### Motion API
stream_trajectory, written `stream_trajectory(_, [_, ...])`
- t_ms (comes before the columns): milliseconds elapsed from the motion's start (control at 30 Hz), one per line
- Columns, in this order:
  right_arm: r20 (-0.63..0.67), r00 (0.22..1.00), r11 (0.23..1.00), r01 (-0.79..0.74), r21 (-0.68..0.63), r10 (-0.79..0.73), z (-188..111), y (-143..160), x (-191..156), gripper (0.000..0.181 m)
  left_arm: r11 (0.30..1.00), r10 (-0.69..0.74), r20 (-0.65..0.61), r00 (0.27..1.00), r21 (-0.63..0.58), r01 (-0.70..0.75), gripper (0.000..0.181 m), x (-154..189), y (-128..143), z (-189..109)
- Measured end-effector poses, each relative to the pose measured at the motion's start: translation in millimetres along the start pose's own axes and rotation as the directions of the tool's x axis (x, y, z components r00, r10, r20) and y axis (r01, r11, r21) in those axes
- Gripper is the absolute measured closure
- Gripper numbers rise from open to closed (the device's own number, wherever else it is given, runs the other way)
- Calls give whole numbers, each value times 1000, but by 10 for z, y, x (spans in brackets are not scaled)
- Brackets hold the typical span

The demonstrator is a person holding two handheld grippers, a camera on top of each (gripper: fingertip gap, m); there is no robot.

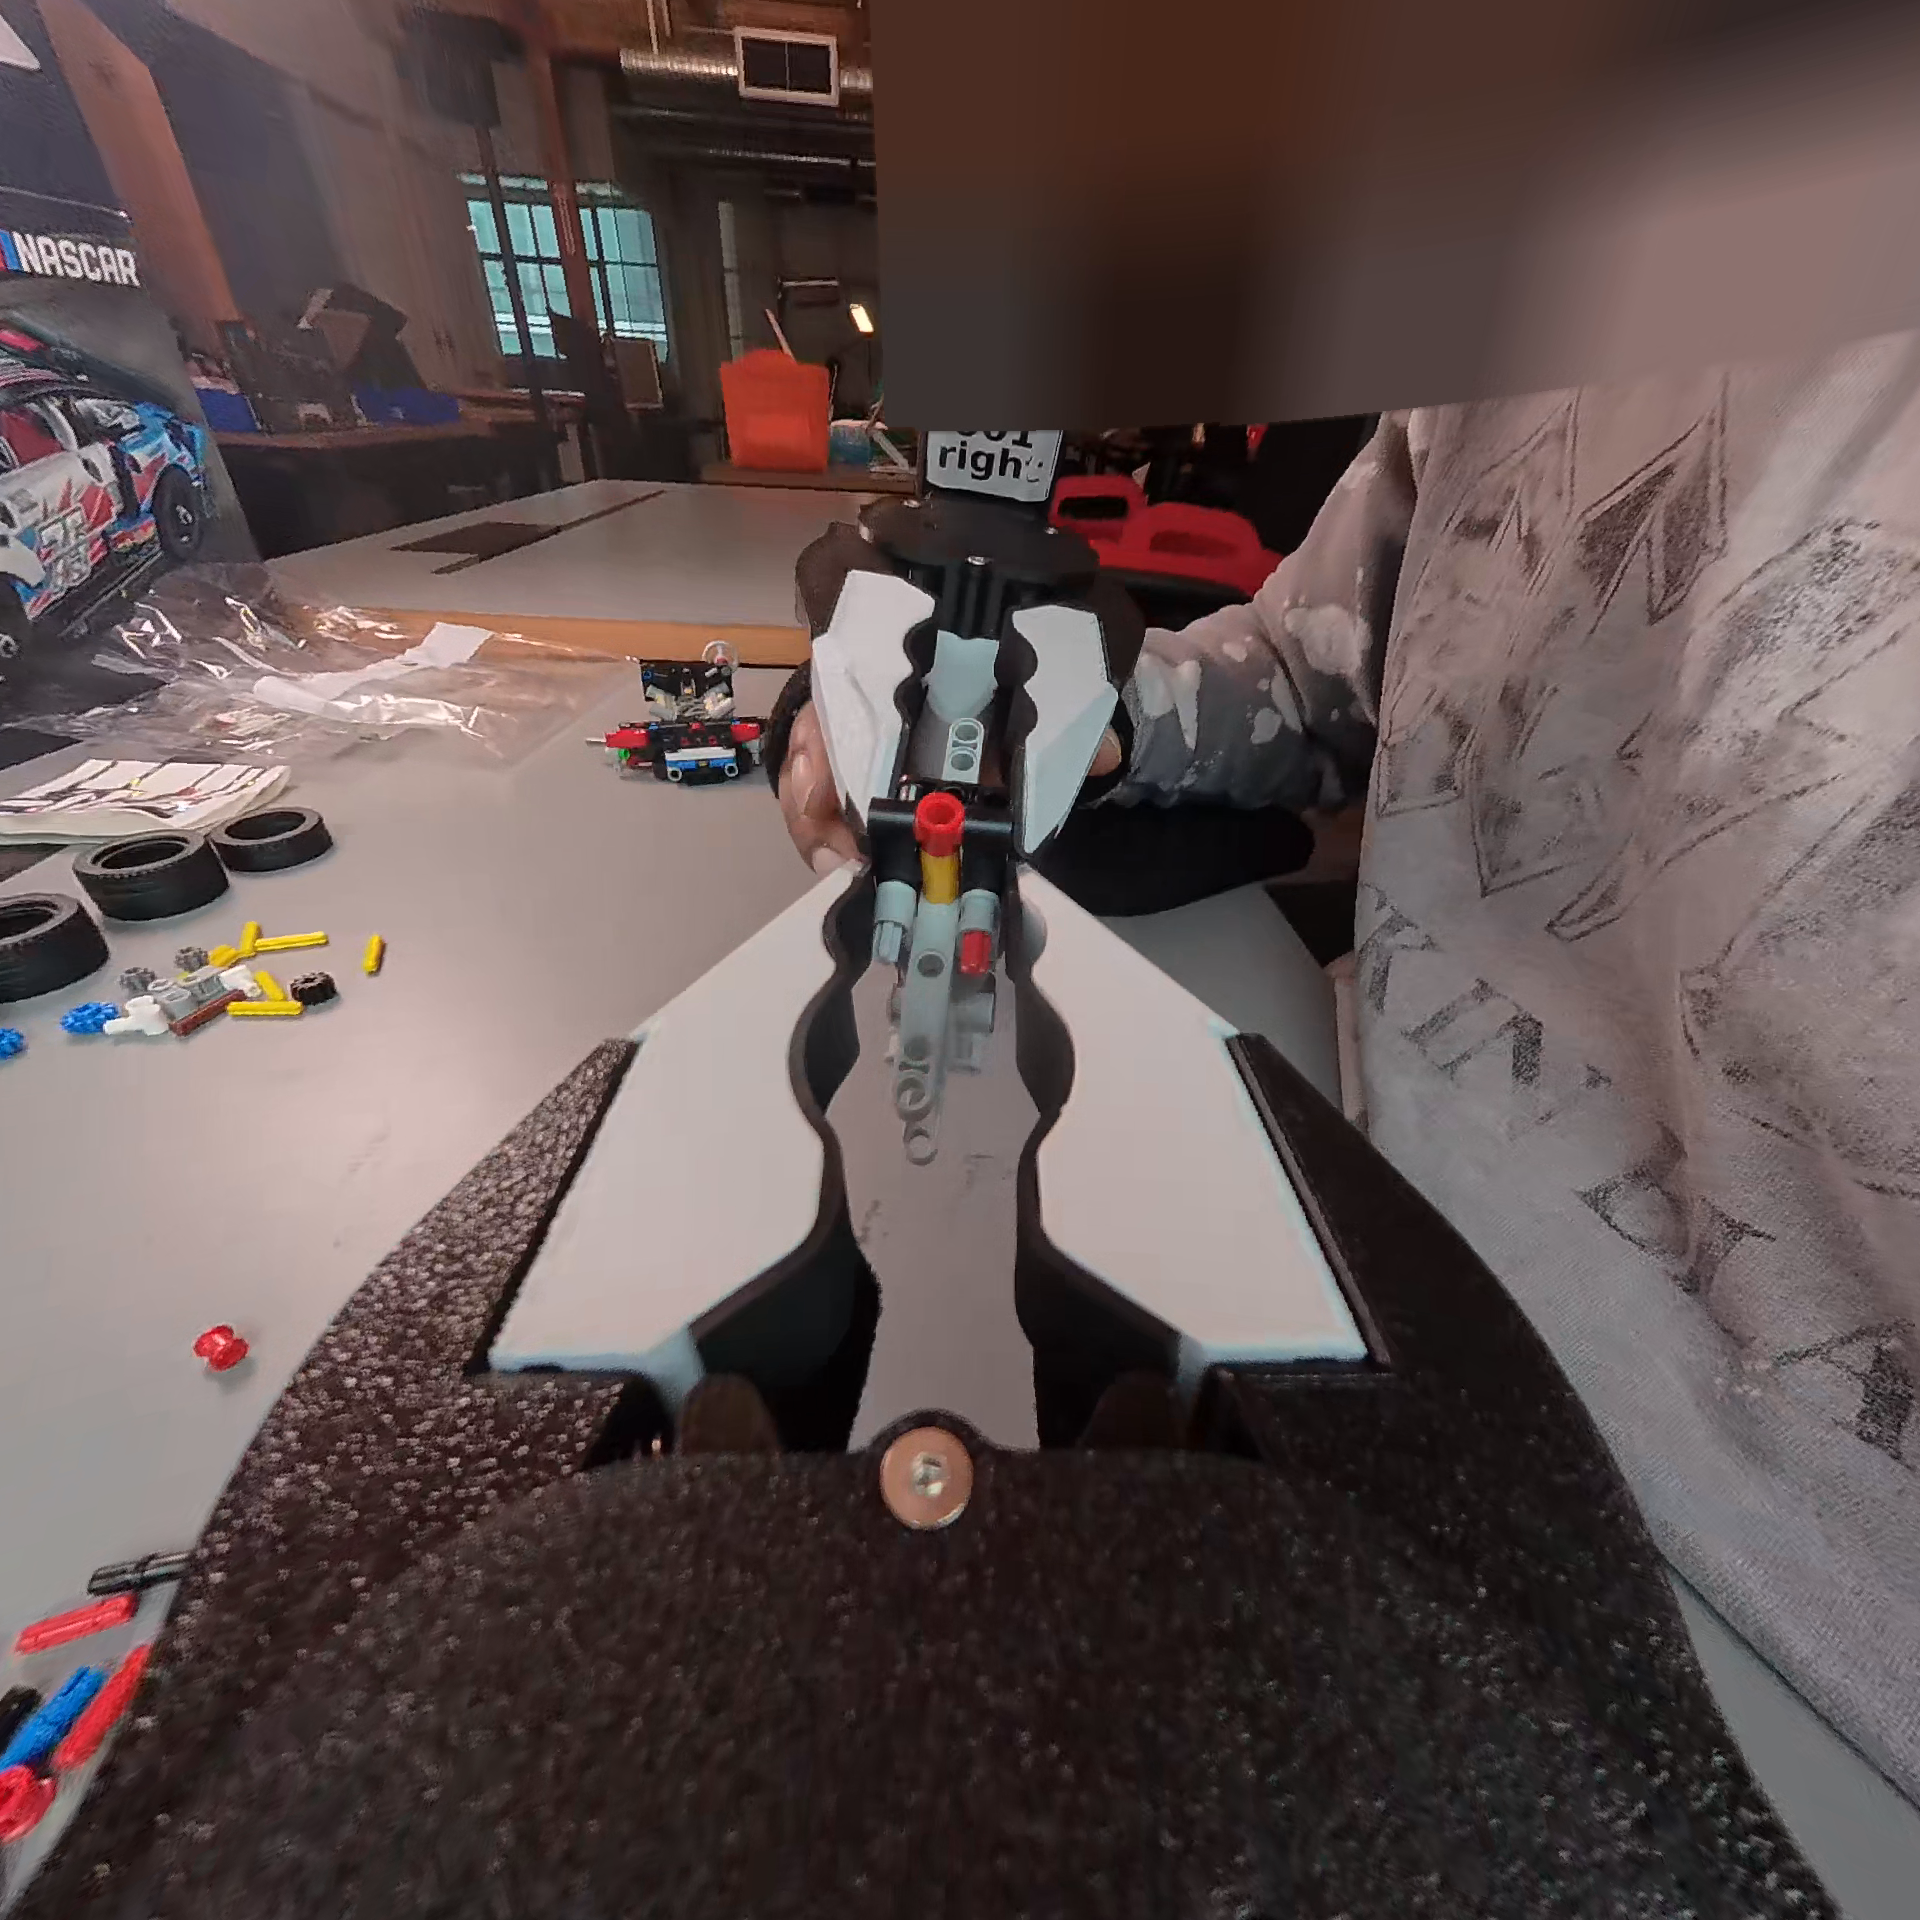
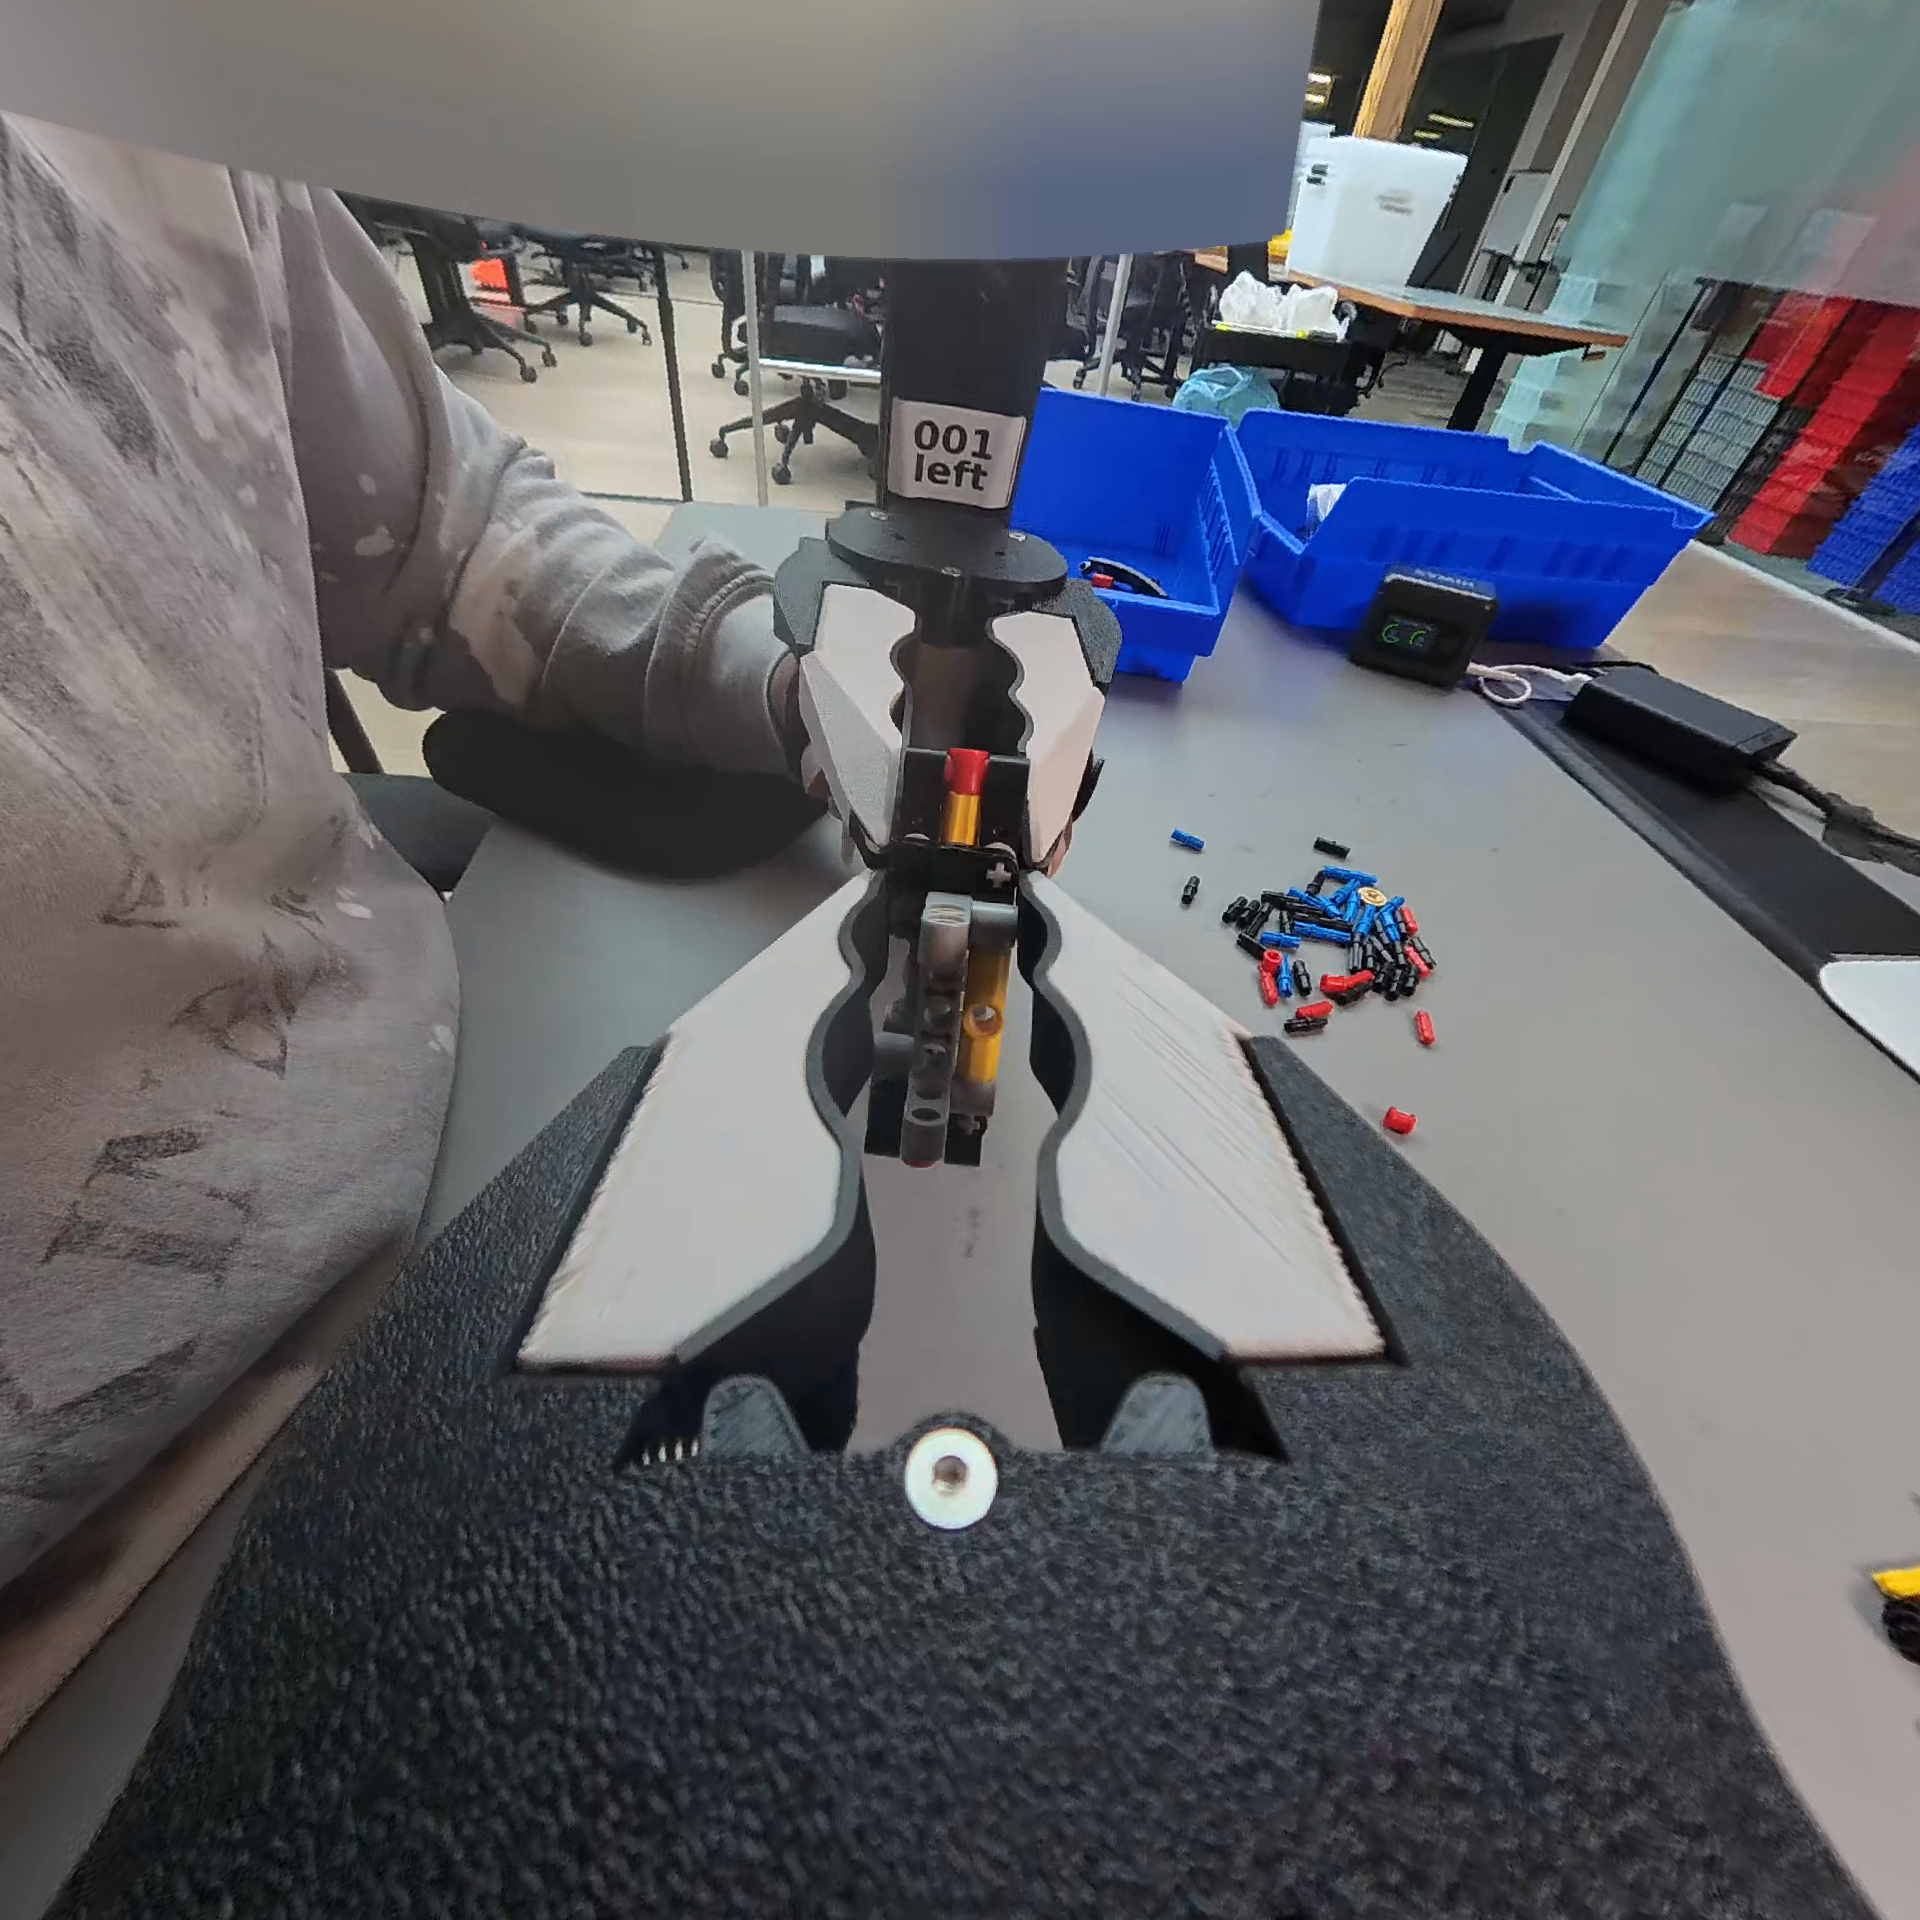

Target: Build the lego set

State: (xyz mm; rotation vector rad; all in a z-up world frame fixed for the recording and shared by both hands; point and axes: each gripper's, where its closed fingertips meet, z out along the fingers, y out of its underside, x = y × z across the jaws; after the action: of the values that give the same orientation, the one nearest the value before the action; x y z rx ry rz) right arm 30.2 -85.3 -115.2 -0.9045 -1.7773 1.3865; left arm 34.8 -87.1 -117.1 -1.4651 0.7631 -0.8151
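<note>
The two tools meet tip to tip above the bench (image 1: 436, 1195), sharing one small Lego assembly (image 1: 935, 935) between them. The left tool (image 1: 935, 878) pinches the end with the black frame, red bush and yellow axle. The right tool (image 2: 940, 883) pinches the other end, where a grey beam (image 2: 940, 1023) and a yellow beam (image 2: 987, 1013) run back between its fingers. Neither tool is spread, and the assembly hangs clear of the bench, in front of the person's chest.

The step looks like pressing two sub-parts together along the shared axis, or passing the piece across; which of the two I cannot tell. To do it well, keep both tools in one straight line so that the push goes down the axle and not across it. Hold both grips firm, since a twist would pop pins loose. Push slowly and evenly. If it is a handover, loosen one tool only once the other plainly carries the piece.

Spare parts lie handy: tyres (image 1: 156, 873) and mixed bits (image 1: 208, 987) on the left, a heap of pins (image 2: 1335, 951) on the right.
</note>
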Motion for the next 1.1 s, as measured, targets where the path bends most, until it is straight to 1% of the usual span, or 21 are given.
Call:
stream_trajectory(100, [0, 1000, 1000, -11, 9, 11, -28, -31, -14, 159, 1000, -5, -10, 1000, 12, 6, 156, 16, -16, 23])
stream_trajectory(233, [5, 1000, 1000, -19, 22, 19, -49, -46, -31, 159, 1000, -2, -7, 1000, -2, 2, 153, 26, -4, 43])
stream_trajectory(300, [27, 999, 998, -29, 51, 28, -59, -73, -62, 159, 999, -8, -11, 1000, -31, 8, 136, 43, 36, 71])
stream_trajectory(333, [33, 999, 998, -24, 54, 22, -55, -64, -72, 159, 999, -14, -17, 1000, -44, 13, 138, 61, 49, 89])
stream_trajectory(367, [35, 999, 999, -13, 48, 11, -46, -34, -78, 159, 998, -16, -22, 1000, -57, 15, 149, 79, 60, 104])
stream_trajectory(400, [45, 999, 999, -5, 45, 3, -37, -2, -93, 158, 997, -13, -25, 1000, -76, 11, 153, 91, 83, 116])
stream_trajectory(500, [73, 997, 999, -42, 25, 40, -17, 101, -95, 158, 988, 14, -5, 1000, -155, -14, 155, 76, 185, 113])
stream_trajectory(600, [78, 996, 999, -39, -15, 40, -6, 182, -83, 157, 967, 79, 32, 996, -244, -69, 155, 40, 284, 103])
stream_trajectory(667, [96, 995, 996, -12, -87, 21, 8, 261, -107, 151, 941, 132, 52, 990, -322, -108, 156, 8, 390, 87])
stream_trajectory(733, [92, 995, 981, 56, -187, -40, 33, 393, -107, 148, 902, 192, 68, 979, -405, -148, 155, -30, 510, 76])
stream_trajectory(833, [62, 993, 946, 112, -303, -98, 71, 561, -50, 157, 840, 277, 75, 958, -503, -203, 156, -70, 633, 85])
stream_trajectory(967, [41, 991, 927, 133, -351, -127, 98, 611, -2, 157, 777, 369, 92, 925, -576, -253, 155, -132, 666, 71])
stream_trajectory(1100, [25, 978, 893, 201, -403, -209, 123, 634, 35, 157, 698, 475, 88, 875, -644, -314, 155, -181, 683, 47])
